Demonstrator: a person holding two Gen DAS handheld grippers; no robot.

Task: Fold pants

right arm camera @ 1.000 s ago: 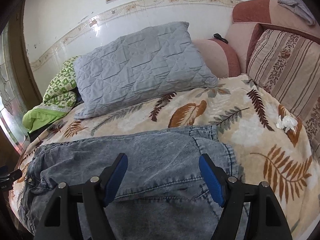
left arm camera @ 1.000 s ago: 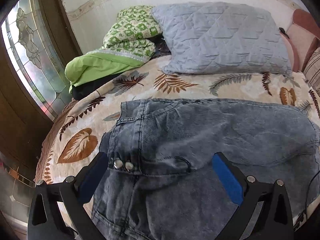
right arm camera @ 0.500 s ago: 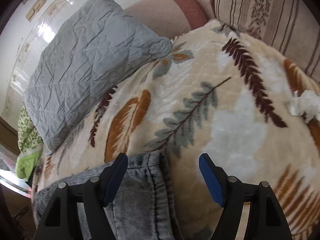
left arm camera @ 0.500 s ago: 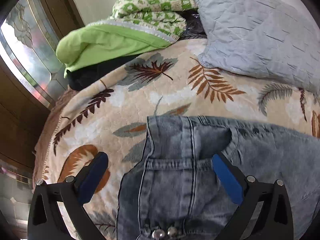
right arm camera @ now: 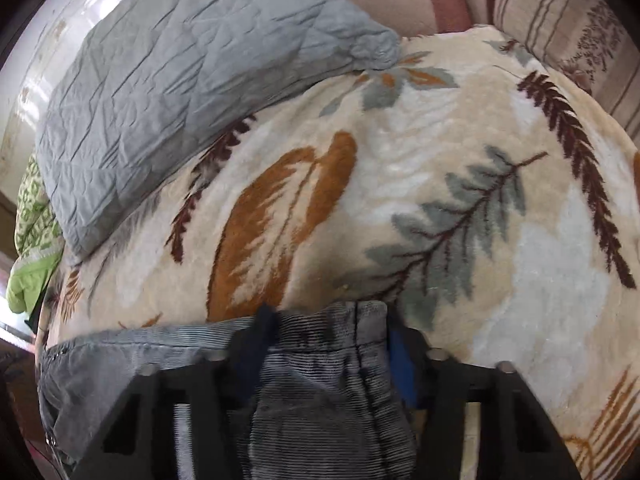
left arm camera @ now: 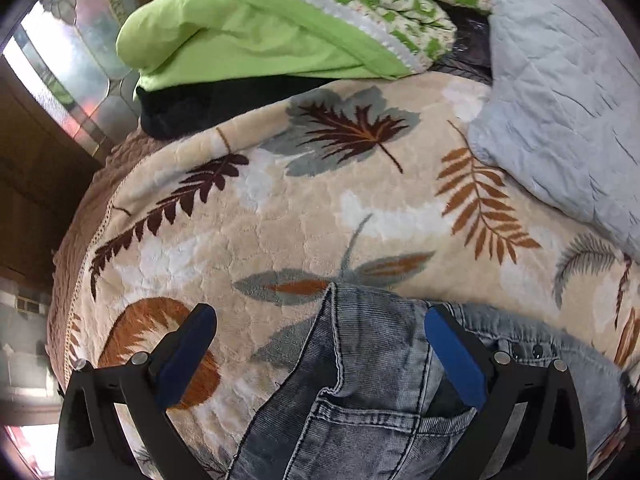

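Nearest in the right wrist view, the right tool (right arm camera: 320,344) is pinching a bunched corner of the pants (right arm camera: 320,392), its blue pads drawn in tight against the gathered grey denim at 6 o'clock. In the left wrist view the left tool (left arm camera: 316,344) stands spread wide, one blue pad over the bare blanket (left arm camera: 280,216) at 7 o'clock and the other over the denim at 5 o'clock, with the waistband corner of the pants (left arm camera: 372,380) lying between them, a pocket edge and a row of dark rivets close by. Nothing is gripped there.

The pants lie flat on the bed along the near edge of the blanket, stretching from one tool toward the other. My reading is that the grasping step is half done: one corner secured, the other only lined up. The next move seems to call for the left tool to settle a little lower over the waistband corner and press its pads together on both layers, so that the two ends can be lifted evenly and carried over for a fold.

Farther off, toward 12 and 1 o'clock, a grey quilted pillow (left arm camera: 560,92) rests on the blanket. At 11 o'clock lies a folded green bedcover (left arm camera: 256,36), well apart from the pants.
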